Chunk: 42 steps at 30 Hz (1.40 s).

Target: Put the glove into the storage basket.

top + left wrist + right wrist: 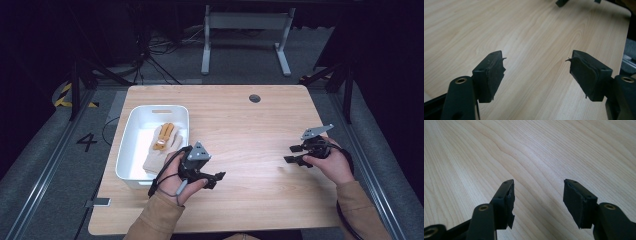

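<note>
A white bin (131, 131) stands at the table's left with a cream and orange glove (163, 143) lying inside it. My left gripper (216, 179) hovers just right of the bin near the front edge, jaws open and empty; its own view shows the left gripper (536, 65) wide apart over bare wood. My right gripper (293, 154) is at the table's right side, pointing left, also open. In its own view the right gripper (538, 186) holds nothing, with wood grain between its pads (576, 200).
The wooden table (240, 125) has a round cable hole (254, 98) near its far edge. Beyond it stand white desk legs (206, 47) and loose cables on grey floor. Black stands flank both sides.
</note>
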### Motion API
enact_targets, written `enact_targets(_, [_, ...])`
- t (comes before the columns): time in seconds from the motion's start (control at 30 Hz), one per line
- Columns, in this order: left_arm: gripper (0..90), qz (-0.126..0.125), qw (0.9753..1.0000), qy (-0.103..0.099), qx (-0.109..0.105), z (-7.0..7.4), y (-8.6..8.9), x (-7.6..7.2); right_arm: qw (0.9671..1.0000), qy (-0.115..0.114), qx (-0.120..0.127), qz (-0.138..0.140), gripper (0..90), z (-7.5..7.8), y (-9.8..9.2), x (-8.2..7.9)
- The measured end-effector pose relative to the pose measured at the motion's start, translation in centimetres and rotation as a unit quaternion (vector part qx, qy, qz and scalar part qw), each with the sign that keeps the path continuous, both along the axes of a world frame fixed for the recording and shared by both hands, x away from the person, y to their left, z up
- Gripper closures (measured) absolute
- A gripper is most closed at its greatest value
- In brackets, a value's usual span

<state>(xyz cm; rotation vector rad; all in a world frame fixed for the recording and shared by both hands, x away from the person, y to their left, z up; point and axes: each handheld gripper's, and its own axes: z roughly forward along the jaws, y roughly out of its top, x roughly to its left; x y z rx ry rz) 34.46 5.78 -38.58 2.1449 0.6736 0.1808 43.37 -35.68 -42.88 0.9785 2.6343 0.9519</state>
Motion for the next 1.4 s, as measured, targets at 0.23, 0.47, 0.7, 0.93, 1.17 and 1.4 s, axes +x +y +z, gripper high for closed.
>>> enact_targets(0.23, [28.1, -0.032, 0.9994, 0.008, 0.01, -2.6, -1.5, -0.2, 1.0, 0.004, -0.001, 0.0, 43.3, -0.3, 0.1, 0.1])
enact_targets(0.47, [31.8, -0.038, 0.999, -0.016, 0.019, -5.2, -2.6, -1.1, 1.0, 0.004, 0.001, 0.001, 43.1, -0.3, 0.0, 0.0])
enact_targets(0.7, [31.8, -0.055, 0.9979, -0.006, 0.033, -6.6, -3.4, -1.4, 1.0, 0.004, 0.003, -0.001, 43.1, -0.4, -0.1, 0.0])
enact_targets(0.93, [31.4, -0.062, 0.9975, 0.003, 0.034, -7.0, -3.6, -1.3, 1.0, 0.006, 0.001, 0.004, 43.1, -0.7, 0.1, 0.1])
enact_targets(1.17, [31.0, -0.062, 0.9977, 0.002, 0.026, -6.7, -3.4, -1.4, 1.0, 0.006, 0.003, 0.004, 43.2, -0.8, 0.2, 0.1])
enact_targets(1.4, [30.8, -0.063, 0.9977, 0.002, 0.025, -6.4, -3.4, -1.5, 1.0, 0.004, 0.003, 0.005, 43.3, -0.8, 0.2, 0.1])
